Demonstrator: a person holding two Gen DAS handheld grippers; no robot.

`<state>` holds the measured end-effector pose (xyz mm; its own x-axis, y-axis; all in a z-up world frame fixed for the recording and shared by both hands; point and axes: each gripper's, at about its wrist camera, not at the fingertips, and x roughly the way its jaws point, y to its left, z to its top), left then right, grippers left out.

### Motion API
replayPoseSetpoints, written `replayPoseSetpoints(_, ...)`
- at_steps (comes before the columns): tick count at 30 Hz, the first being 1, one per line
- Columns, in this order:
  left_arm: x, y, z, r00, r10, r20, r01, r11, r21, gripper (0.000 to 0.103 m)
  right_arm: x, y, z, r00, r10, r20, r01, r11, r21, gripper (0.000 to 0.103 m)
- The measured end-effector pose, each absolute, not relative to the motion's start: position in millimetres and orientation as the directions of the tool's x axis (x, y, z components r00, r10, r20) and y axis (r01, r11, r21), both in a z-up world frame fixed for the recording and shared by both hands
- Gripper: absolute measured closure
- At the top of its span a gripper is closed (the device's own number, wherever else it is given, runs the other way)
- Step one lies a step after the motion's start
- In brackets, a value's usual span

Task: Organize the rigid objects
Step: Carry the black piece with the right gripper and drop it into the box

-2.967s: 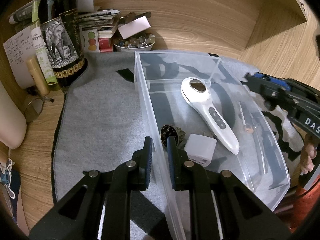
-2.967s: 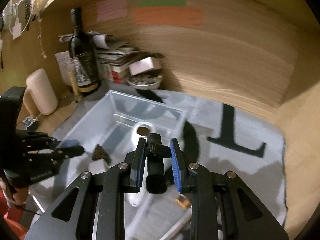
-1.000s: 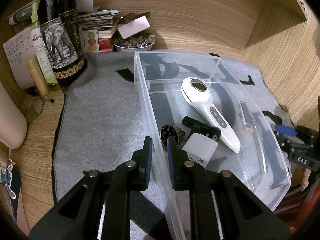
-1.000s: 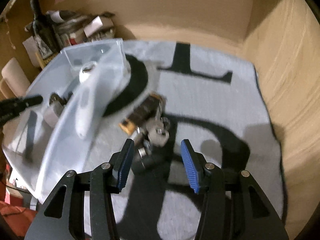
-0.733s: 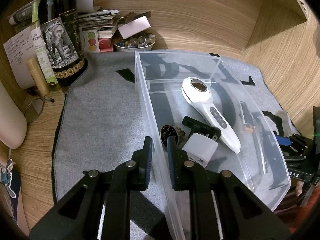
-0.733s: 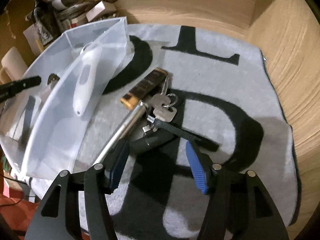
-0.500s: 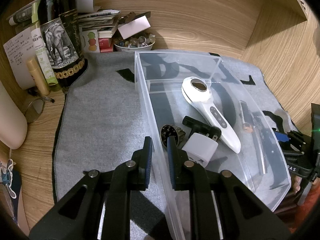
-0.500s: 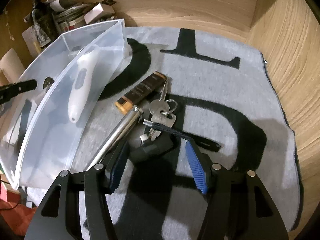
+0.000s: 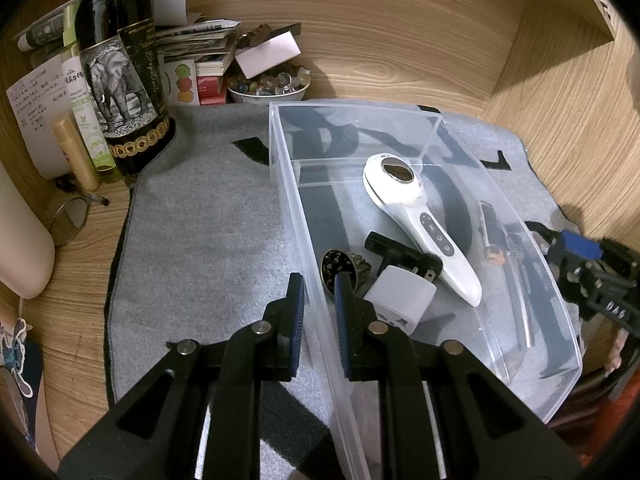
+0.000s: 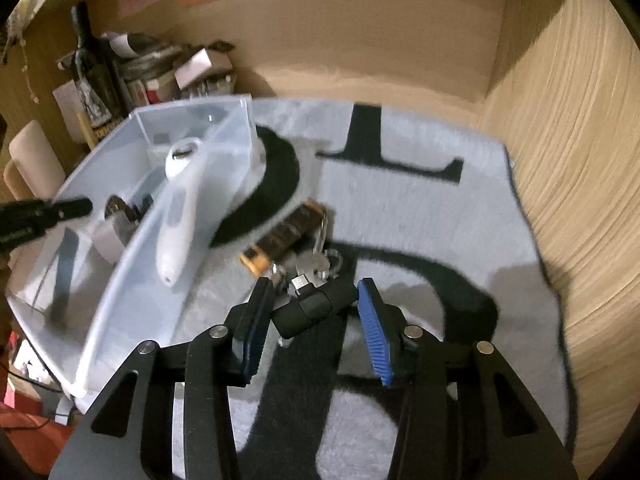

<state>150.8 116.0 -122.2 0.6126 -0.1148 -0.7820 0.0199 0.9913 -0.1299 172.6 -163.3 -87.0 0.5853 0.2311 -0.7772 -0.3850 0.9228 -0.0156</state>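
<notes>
While the left gripper (image 9: 319,288) pinches the near wall of the clear plastic bin (image 9: 472,168), its fingers straddle that wall, one outside and one inside, drawn together on it. Just beyond its inner finger, inside the bin, lie a round metal grinder (image 9: 340,269), a white charger cube (image 9: 400,294), a black plug (image 9: 400,254) and, farther ahead and to the right, a white handheld device (image 9: 420,224).

On the grey mat (image 10: 420,208), the right gripper (image 10: 316,300) has a black key fob (image 10: 316,306) between its fingers, and its jaws are closing. The fob sits nearer the left finger, and a gap shows between it and the blue pad (image 10: 374,336) on the right, so no grip is made. Just ahead of the fingertips lie the keys (image 10: 320,262) joined to the fob, and beyond them a dark bar with an orange end (image 10: 280,240). The bin stands ahead and to the left of this gripper.
</notes>
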Motion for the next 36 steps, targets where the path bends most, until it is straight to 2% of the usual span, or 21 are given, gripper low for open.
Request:
replayPoseSetpoints(10,150.8,115.8,-122.1,0.612,-0.115,-0.782,0.02,0.991,-0.13,0.088,180.2,-135.3,-44.4,0.659,0.31,-0.685,-0.45,0.893,-0.029,0.063)
replayPoseSetpoints(19,150.8,115.7,-122.1,0.612,-0.115,-0.782,0.02,0.991,-0.13,0.088,187.5,-95.6,-35.2,0.644,0.393,-0.656,-0.538,0.843,-0.023,0.063)
replayPoseSetpoints(36,151.8,114.9,-121.9,0.613,-0.117,-0.782,0.019,0.991,-0.133,0.088,204.5,-30.8,-61.8,0.525,0.426,-0.737,-0.66,0.75,-0.037,0.063)
